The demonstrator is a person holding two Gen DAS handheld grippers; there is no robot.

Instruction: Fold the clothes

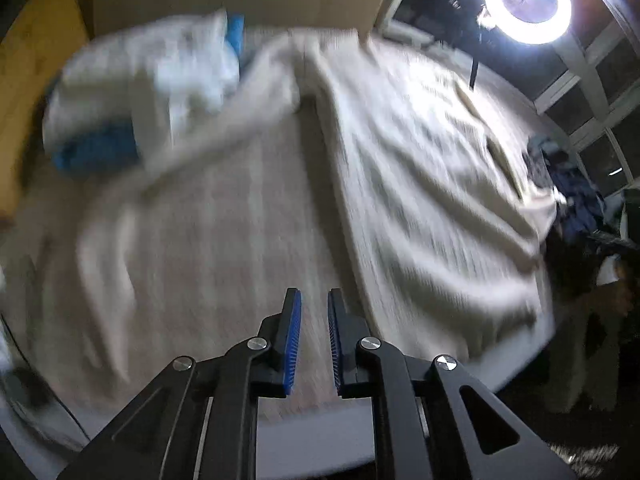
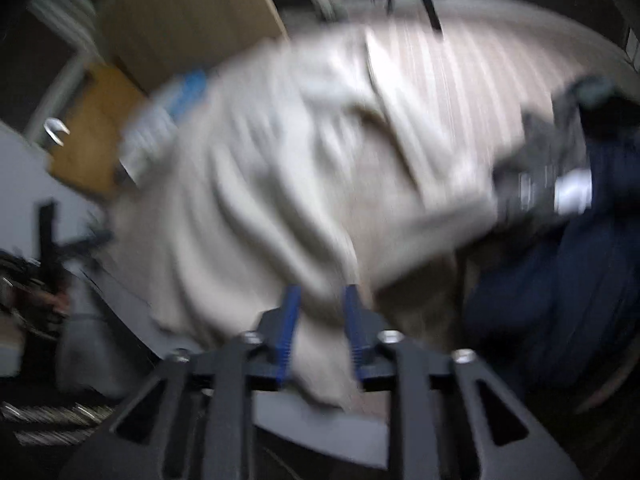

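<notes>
A large beige garment [image 1: 400, 168] is seen spread in rumpled folds over a round table [image 1: 312, 420], most of whose surface is hidden beneath the cloth; only a pale strip of rim is exposed at the near edge. Both views are smeared by motion blur, so seams and edges of the garment cannot be made out with certainty. The left gripper [image 1: 314, 340] is held just above the garment's near part, its blue-padded jaws parted with nothing between them. In the right wrist view, a bunched fold of the beige garment [image 2: 280, 184] is gripped between the blue pads of the right gripper [image 2: 319, 336], the cloth hanging down past the table rim [image 2: 320, 428]. Beyond the garment's far left part, a white and blue pile of cloth [image 1: 152, 92] is seen, its shape blurred and not identifiable. At the garment's right edge, dark navy clothing [image 1: 576, 196] is partly cut off by the frame. Behind the garment's far side, a bright ring light [image 1: 528, 0] is overexposed, with dark windows [image 1: 600, 92] beside it.
</notes>
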